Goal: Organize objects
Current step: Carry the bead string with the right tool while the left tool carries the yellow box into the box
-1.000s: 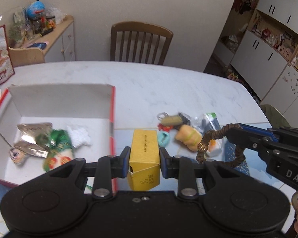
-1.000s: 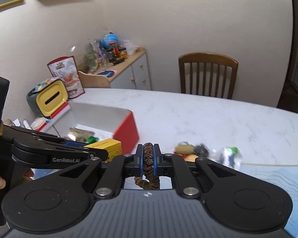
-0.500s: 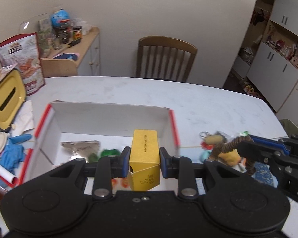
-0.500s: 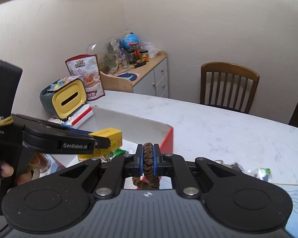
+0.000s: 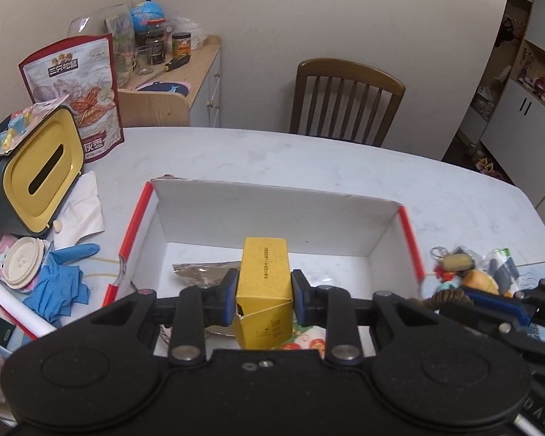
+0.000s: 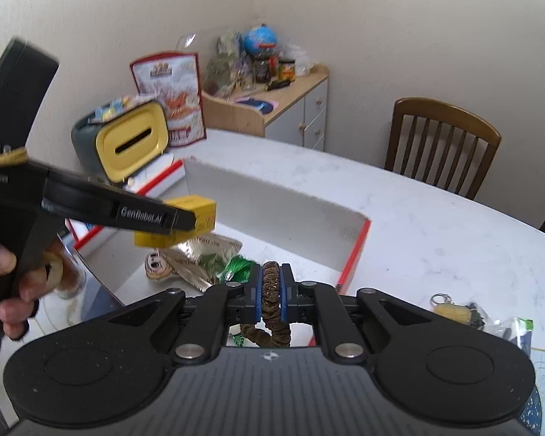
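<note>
My left gripper (image 5: 262, 292) is shut on a small yellow carton (image 5: 264, 283), held in the air over the open white box with red edges (image 5: 272, 214). In the right wrist view the same carton (image 6: 196, 219) hangs above the box (image 6: 272, 207), which holds foil packets and a green wrapper (image 6: 236, 265). My right gripper (image 6: 271, 290) is shut on a brown braided bracelet (image 6: 271, 287), over the box's near right corner. The bracelet (image 5: 447, 296) and right gripper show at the right edge of the left wrist view.
Loose items (image 5: 468, 272) lie on the white table right of the box: a keychain, a plush toy, a green packet. Left of the box are a yellow-lidded tissue holder (image 5: 36, 178), blue gloves (image 5: 60, 283) and a snack bag (image 5: 76, 91). A wooden chair (image 5: 345, 101) stands behind.
Both grippers have moved left from the pile of loose items to over the box, each still holding its object. The carton now hangs over the box interior.
</note>
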